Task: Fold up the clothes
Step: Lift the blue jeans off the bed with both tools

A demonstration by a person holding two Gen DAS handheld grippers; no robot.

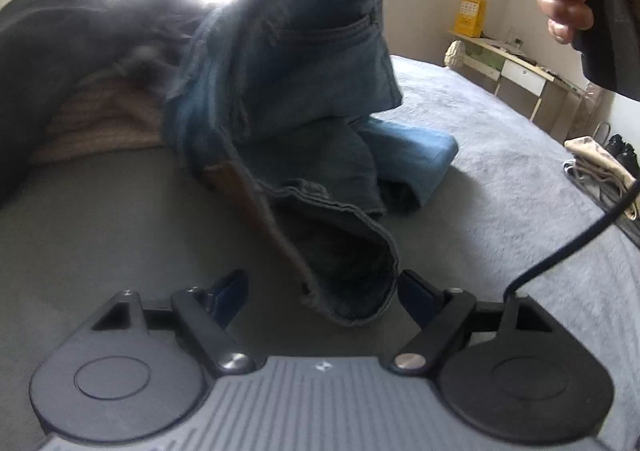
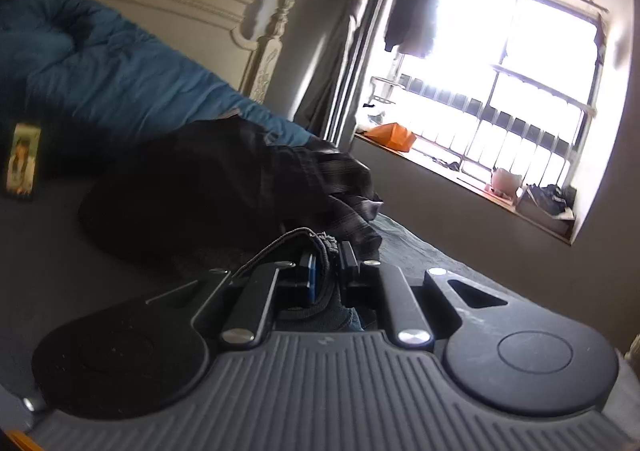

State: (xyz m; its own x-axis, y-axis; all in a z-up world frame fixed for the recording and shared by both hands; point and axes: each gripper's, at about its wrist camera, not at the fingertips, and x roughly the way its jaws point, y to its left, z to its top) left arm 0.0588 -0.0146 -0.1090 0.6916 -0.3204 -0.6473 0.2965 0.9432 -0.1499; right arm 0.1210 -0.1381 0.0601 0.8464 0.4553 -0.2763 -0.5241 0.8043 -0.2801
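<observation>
The blue jeans hang up high at the top. One leg end lies open on the bed.

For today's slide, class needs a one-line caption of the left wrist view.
Open left gripper at the hem of blue jeans lifted over a grey bed.

Faded denim jeans, fuzzy grey bedcover, matt plastic left claw.

Backlit bedroom, blown-out daylight

The barred window glares white; the lifted blue denim jeans are motion-blurred, and fisheye edges bend.
</observation>
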